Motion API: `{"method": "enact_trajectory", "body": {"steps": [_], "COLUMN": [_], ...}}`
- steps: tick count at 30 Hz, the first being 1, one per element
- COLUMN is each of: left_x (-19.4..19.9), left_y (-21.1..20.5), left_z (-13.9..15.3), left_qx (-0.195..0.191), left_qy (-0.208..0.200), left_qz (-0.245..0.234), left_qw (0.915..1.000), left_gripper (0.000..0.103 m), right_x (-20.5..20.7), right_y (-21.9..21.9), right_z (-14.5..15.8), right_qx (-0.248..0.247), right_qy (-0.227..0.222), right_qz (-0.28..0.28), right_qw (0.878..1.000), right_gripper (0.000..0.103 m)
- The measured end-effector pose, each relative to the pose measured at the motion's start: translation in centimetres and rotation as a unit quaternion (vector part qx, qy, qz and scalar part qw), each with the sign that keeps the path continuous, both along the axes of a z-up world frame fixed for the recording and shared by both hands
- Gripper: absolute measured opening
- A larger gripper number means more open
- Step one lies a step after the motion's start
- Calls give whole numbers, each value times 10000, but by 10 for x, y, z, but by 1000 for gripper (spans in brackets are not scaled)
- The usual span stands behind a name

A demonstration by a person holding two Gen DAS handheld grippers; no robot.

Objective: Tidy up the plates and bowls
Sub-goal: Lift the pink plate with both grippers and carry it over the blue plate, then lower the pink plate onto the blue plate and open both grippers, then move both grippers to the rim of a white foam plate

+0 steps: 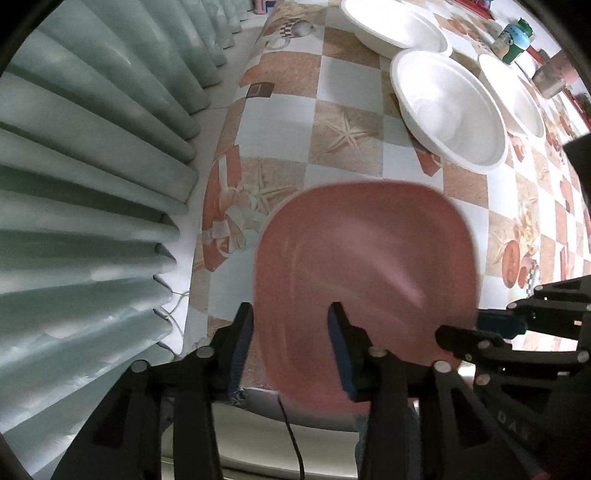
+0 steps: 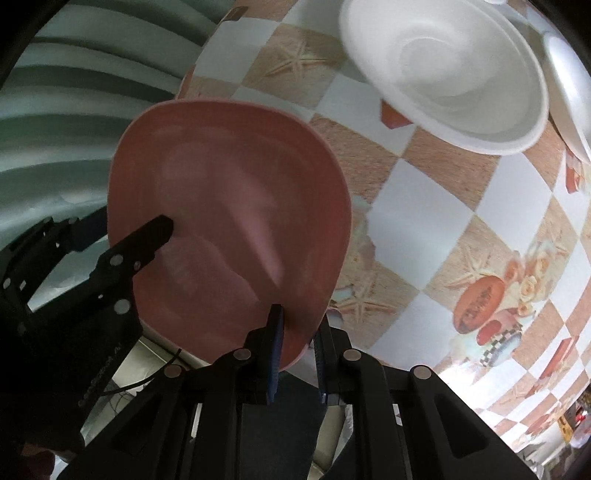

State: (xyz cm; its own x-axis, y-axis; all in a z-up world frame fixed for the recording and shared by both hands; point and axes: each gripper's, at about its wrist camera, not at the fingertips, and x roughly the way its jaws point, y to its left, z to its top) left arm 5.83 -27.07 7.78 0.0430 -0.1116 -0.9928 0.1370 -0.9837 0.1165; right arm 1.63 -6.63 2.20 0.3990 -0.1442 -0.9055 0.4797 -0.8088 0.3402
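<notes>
Hovering at the table's (image 1: 280,122) near edge: pink plate (image 2: 229,221), blurred, apparently lifted. Right gripper (image 2: 297,328) pinching its rim at five o'clock, jaws clenched on the lip. Left gripper (image 1: 291,332) spread wide, one finger over the plate, gripping nothing. Likely handling stiff, light, glossy and slick, so gripping the rim suits. Only left wrist showing three white bowls (image 1: 448,107) at one o'clock.

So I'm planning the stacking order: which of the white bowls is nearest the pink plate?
The middle white bowl, just beyond the pink plate held by the right gripper. The far-left bowl and right-hand bowl sit farther back.
</notes>
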Motion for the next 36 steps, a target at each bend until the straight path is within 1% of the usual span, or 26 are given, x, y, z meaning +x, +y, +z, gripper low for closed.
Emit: {"method": "enact_trajectory", "body": {"steps": [1, 3, 6, 7, 8, 9, 11, 12, 13, 14, 15, 17, 20, 23, 25, 27, 31, 36], "left_x": [1, 3, 6, 7, 8, 9, 8, 6, 5, 4, 3, -1, -9, -20, -29, -40, -66, -94], "left_y": [0, 2, 2, 2, 1, -1, -1, -1, -1, 1, 2, 8, 26, 50, 66, 73, 68, 55], "left_z": [1, 2, 5, 6, 6, 7, 9, 10, 12, 13, 14, 18, 20, 20, 23, 25, 32, 34], "left_qx": [-23, -78, -61, -33, -7, 3, 139, 173, 223, 294, 367, 560, 914, 1061, 1069, 1069, 958, 755], "left_qy": [16, 74, 110, 112, 120, 139, 181, 201, 237, 266, 280, 311, 282, 223, 221, 247, 402, 495], "left_qz": [1, 4, 69, 102, 150, 217, 305, 332, 366, 388, 426, 449, 374, 127, -24, -65, 111, 357], "left_qw": [10000, 9999, 9999, 9999, 9998, 9997, 9993, 9991, 9988, 9985, 9980, 9969, 9947, 9940, 9940, 9939, 9945, 9953], "left_gripper": [59, 69, 77, 79, 78, 79, 80, 80, 80, 80, 81, 81, 81, 81, 81, 81, 81, 81], "right_x": [1, 0, -4, -5, -13, -13, -14, -15, -15, -17, -18, -21, -22, -21, -21, -23, -35, -67], "right_y": [-1, 0, 3, 20, 24, 29, 40, 48, 57, 67, 77, 97, 131, 165, 182, 197, 213, 215], "right_z": [0, 0, 2, 5, 11, 13, 15, 16, 15, 13, 11, 7, 2, -4, -7, -9, -5, 9], "right_qx": [1, -17, -30, -35, -35, -40, 35, 38, 39, 68, 100, 143, 222, 385, 470, 560, 547, 443], "right_qy": [19, 36, 61, 79, 92, 115, 273, 353, 343, 298, 259, 192, 63, -23, -73, -58, 41, 234], "right_qz": [24, 29, -59, -55, -65, -87, -92, -135, -193, -291, -401, -672, -1074, -1478, -1685, -1869, -2106, -2359], "right_qw": [10000, 10000, 10000, 9999, 9999, 9999, 9996, 9993, 9992, 9991, 9988, 9975, 9940, 9883, 9846, 9808, 9760, 9705], "right_gripper": [17, 17, 18, 18, 22, 46, 73, 74, 74, 76, 89, 100, 100, 100, 100, 100, 100, 100]}}
